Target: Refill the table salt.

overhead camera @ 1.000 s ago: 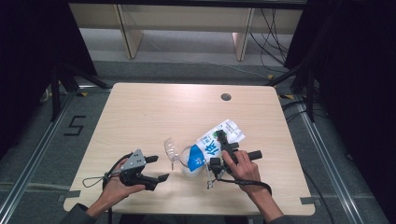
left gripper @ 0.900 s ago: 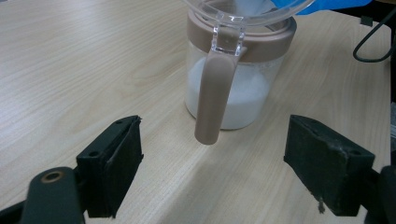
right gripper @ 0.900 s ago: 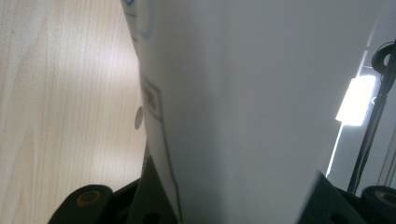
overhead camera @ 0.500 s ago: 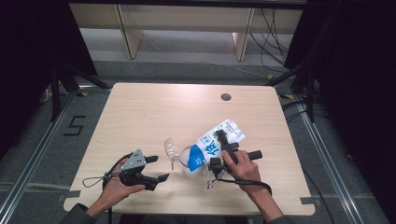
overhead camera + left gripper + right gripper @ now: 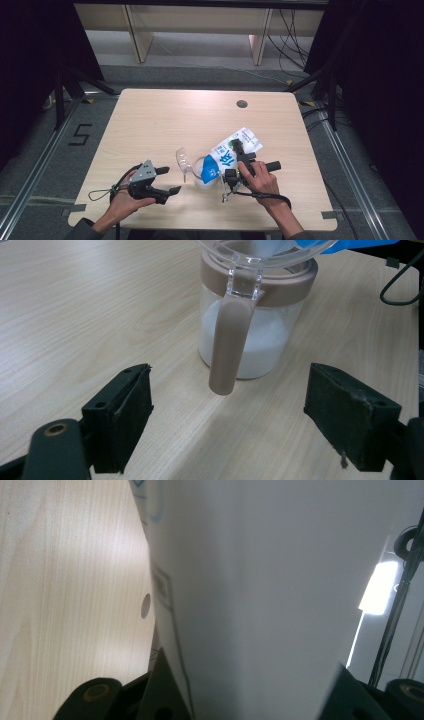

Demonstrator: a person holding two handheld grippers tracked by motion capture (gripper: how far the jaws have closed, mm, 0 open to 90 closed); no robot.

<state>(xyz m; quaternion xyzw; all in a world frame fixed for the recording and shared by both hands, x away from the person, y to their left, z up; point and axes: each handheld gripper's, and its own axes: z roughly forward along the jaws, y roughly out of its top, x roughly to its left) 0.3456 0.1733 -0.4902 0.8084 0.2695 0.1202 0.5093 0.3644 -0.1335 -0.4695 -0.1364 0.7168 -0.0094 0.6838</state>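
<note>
Compared with a second ago, nothing is seen to have shifted; pouring is judged ongoing. The left claw [image 5: 167, 181] is held open, empty, on the tabletop [image 5: 150, 120] before the jar [image 5: 252, 342]. White powder is seen in the jar. The tilted bag [image 5: 230, 152] above it is gripped by the right claw [image 5: 234, 165].

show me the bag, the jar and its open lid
bag [image 5: 235, 149], high view, on the white and blue printed face, tilted over the jar
jar [image 5: 250, 347], left gripper view, on the clear wall with white powder behind it
open lid [image 5: 183, 159], high view, on the clear flap tipped out to the jar's left
</note>
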